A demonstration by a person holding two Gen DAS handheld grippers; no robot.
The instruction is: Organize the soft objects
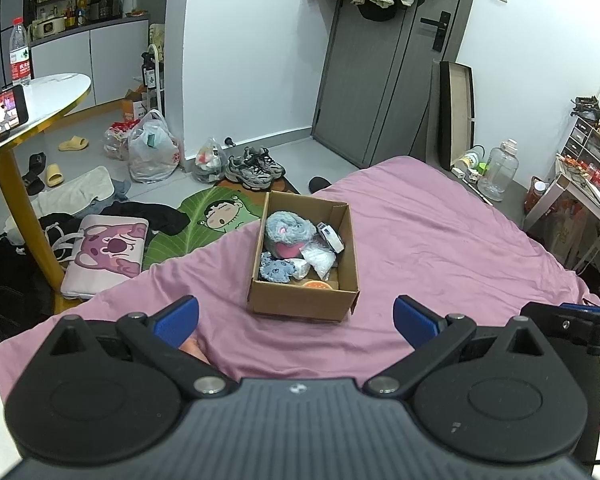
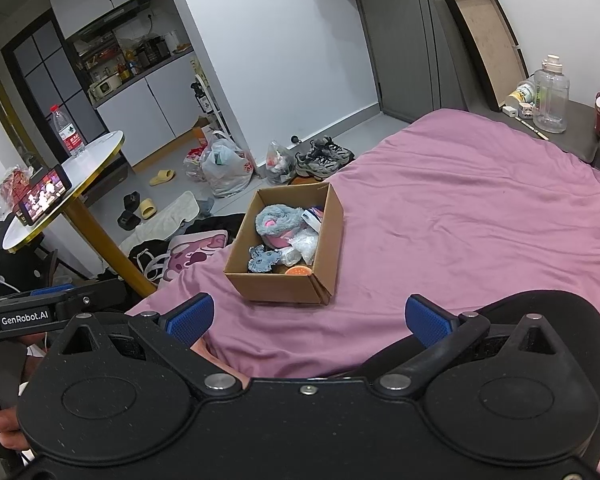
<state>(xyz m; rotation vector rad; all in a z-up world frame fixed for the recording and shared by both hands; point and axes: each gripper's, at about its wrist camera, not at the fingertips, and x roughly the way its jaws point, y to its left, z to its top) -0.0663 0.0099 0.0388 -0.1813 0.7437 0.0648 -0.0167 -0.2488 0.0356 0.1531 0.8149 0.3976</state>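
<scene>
A brown cardboard box [image 1: 300, 305] [image 2: 326, 240] stands on the pink bedsheet [image 1: 440, 248] [image 2: 480, 220]. It holds a fluffy grey-blue plush [image 1: 288, 229] [image 2: 278, 218] with a pink patch, a small blue plush [image 1: 276, 270] [image 2: 263, 259], a clear plastic bag [image 1: 319, 259] [image 2: 306, 245] and an orange item [image 1: 319, 285] [image 2: 299, 270]. My left gripper [image 1: 296, 322] hovers open just short of the box, nothing between its blue pads. My right gripper [image 2: 310, 320] is also open and holds nothing, with the box ahead and slightly left of it.
Left of the bed stands a round white table [image 1: 56, 92] [image 2: 96, 152] on a yellow leg, with a phone and a water bottle on it. Bags, shoes [image 1: 256, 166], slippers and clothes litter the floor. A clear jug [image 1: 500, 170] and shelves stand at the right.
</scene>
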